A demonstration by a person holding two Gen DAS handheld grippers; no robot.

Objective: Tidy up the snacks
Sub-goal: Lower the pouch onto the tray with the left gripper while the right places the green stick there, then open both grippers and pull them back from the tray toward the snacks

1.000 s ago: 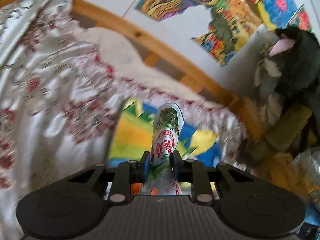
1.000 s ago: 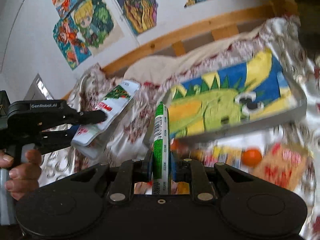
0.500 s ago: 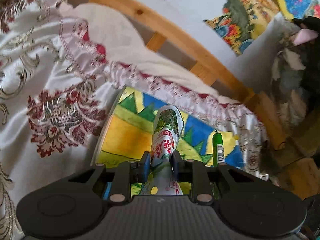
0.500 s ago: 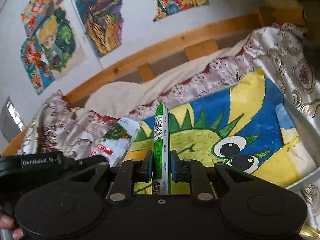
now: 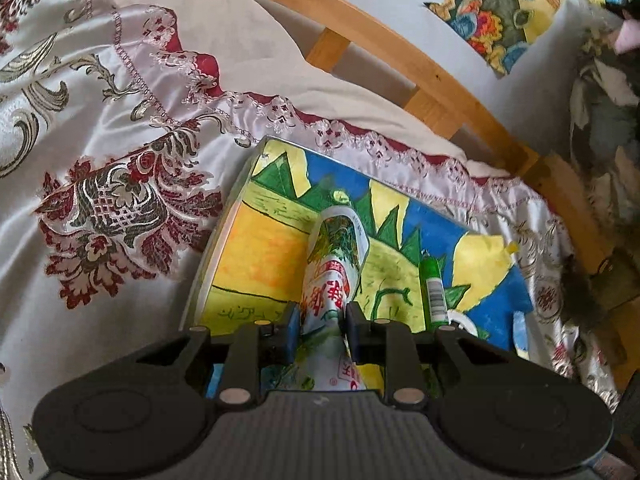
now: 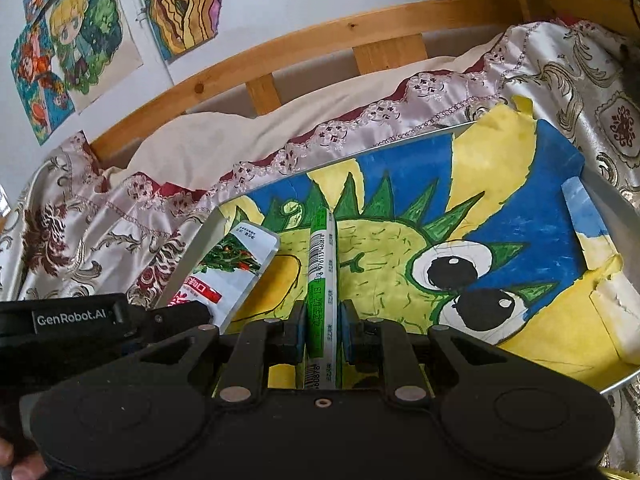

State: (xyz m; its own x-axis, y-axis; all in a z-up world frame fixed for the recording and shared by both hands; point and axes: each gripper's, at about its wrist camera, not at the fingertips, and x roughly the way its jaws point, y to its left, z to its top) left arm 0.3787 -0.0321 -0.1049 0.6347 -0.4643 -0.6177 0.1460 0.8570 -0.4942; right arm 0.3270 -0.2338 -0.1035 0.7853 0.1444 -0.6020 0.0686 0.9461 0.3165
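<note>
A white wall (image 6: pixel 248 12) carries colourful drawings (image 6: pixel 76 36). Below it runs a wooden bed frame (image 6: pixel 320 36). The bed is covered by a shiny white bedspread (image 5: pixel 100 128) with dark red flower patterns, in daylight.

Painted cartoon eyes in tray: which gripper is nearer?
Right gripper, holding a green stick packet, is beside the eyes; left gripper, jaws opening around a white pouch, farther left.

silver pouch (image 5: pixel 334 280): over painted tray (image 5: pixel 256 248) | green stick pack (image 6: pixel 321 280): edge-on, same tray
</note>
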